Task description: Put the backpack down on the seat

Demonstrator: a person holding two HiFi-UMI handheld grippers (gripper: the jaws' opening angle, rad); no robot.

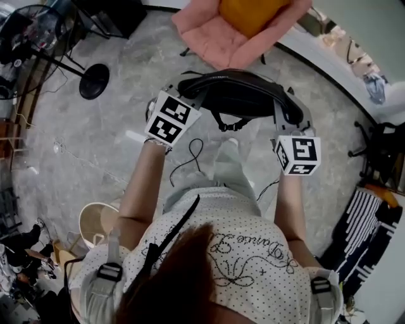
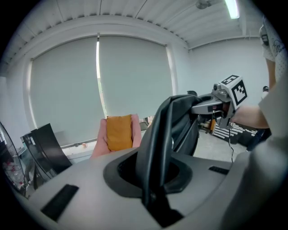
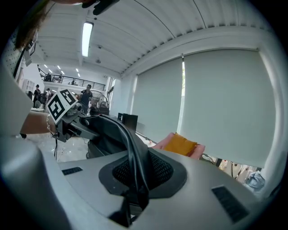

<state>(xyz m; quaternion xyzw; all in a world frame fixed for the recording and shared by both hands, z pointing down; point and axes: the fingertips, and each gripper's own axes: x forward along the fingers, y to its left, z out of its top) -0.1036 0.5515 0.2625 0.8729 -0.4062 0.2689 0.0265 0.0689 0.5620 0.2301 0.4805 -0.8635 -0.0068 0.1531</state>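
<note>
A black backpack [image 1: 240, 95] hangs in the air in front of the person, held up between both grippers. My left gripper [image 1: 185, 95] is shut on one black shoulder strap [image 2: 157, 148], which runs from the jaws up to the bag. My right gripper [image 1: 288, 120] is shut on the other strap [image 3: 135, 157]. The seat is a pink armchair [image 1: 212, 38] with an orange cushion [image 1: 250, 14], on the floor just beyond the bag. The armchair [image 2: 101, 139] shows ahead in the left gripper view and the armchair [image 3: 166, 139] again in the right gripper view. The fingertips are hidden by the straps.
A fan stand with a round black base [image 1: 93, 81] is at the far left. A black cable [image 1: 190, 158] lies on the grey floor by the person's legs. A round wooden stool [image 1: 95, 221] stands at the near left, and a striped black-and-white object [image 1: 364, 221] at the right.
</note>
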